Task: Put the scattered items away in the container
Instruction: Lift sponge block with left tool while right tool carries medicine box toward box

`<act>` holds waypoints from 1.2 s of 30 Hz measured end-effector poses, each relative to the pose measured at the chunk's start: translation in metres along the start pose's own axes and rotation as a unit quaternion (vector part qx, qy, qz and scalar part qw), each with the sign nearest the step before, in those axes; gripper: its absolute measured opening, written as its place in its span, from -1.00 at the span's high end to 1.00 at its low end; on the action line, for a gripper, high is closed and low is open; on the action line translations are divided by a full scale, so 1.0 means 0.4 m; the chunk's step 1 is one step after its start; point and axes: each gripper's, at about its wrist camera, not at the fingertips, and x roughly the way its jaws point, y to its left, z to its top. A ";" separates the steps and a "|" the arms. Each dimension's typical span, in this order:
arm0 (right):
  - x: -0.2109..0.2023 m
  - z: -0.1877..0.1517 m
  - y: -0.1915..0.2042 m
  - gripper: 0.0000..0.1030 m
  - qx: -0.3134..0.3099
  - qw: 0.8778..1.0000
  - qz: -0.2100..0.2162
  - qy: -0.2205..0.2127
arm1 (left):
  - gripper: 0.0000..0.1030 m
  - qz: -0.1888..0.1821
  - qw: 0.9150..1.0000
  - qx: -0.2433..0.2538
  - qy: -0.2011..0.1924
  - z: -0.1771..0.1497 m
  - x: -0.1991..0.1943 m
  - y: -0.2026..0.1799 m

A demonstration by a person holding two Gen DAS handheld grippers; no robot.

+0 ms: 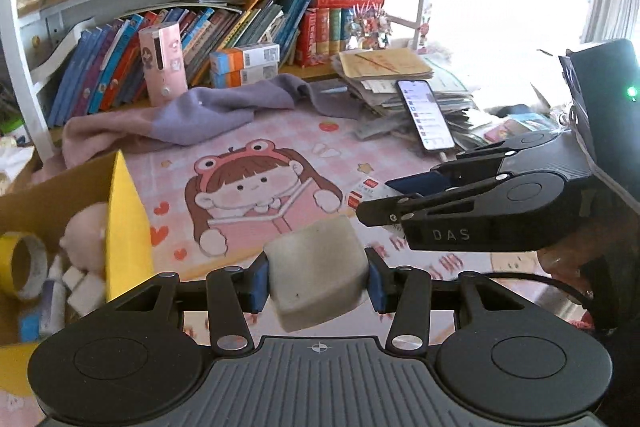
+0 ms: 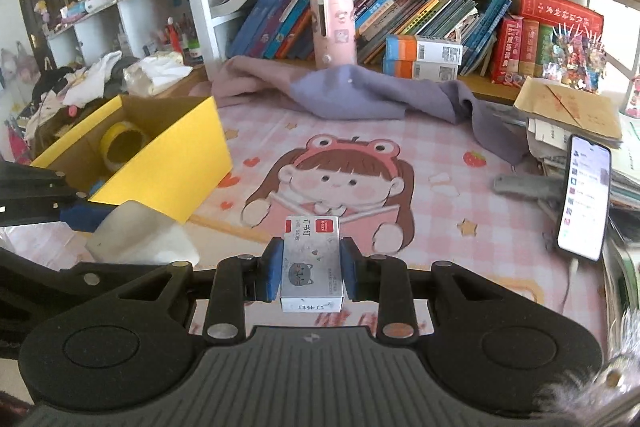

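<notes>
The right gripper [image 2: 311, 270] has its blue pads clamped on the long sides of a small box of staples [image 2: 311, 263], a grey-white carton with a cartoon cat face, two red label patches and the Chinese characters 订书钉 along its top edge and again on its near end. It sits at lower centre of the right wrist view, above the pink checked desk mat [image 2: 460, 195], which is printed with a girl in a frog hat reading a book. In the left wrist view the right gripper's black body at centre right bears the raised letters "DAS".

The left gripper [image 1: 318, 277], jaws part-way apart, squeezes a pale grey eraser block [image 1: 318, 273], a matte, rounded cuboid with smudged faces, at lower centre of that view.

The container, a yellow cardboard box [image 2: 172, 163] with a brown inner face, stands at centre left of the right wrist view. In the left wrist view it holds a roll of yellow tape [image 1: 22, 265] and a pink plush toy [image 1: 86, 235]. A lit phone [image 2: 584, 199] leans at right against a stack of papers [image 2: 572, 115].
</notes>
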 end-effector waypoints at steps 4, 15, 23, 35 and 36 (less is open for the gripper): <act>-0.037 -0.027 0.076 0.46 -0.002 1.000 -0.010 0.001 | 0.13 -0.002 1.000 -0.004 0.001 -0.060 -0.060 0.024; -0.122 -0.122 0.296 0.46 -0.002 1.000 -0.016 0.008 | 0.13 0.003 0.999 -0.043 -0.014 -0.215 -0.229 0.102; -0.160 -0.141 0.412 0.46 -0.004 1.000 0.000 0.005 | 0.13 0.013 0.998 -0.052 -0.035 -0.277 -0.335 0.134; -0.157 -0.146 0.567 0.46 -0.057 0.997 0.047 0.025 | 0.13 0.045 0.992 -0.107 -0.041 -0.368 -0.433 0.200; -0.155 -0.148 0.575 0.46 -0.061 0.997 0.051 0.027 | 0.13 0.048 0.992 -0.111 -0.041 -0.373 -0.439 0.206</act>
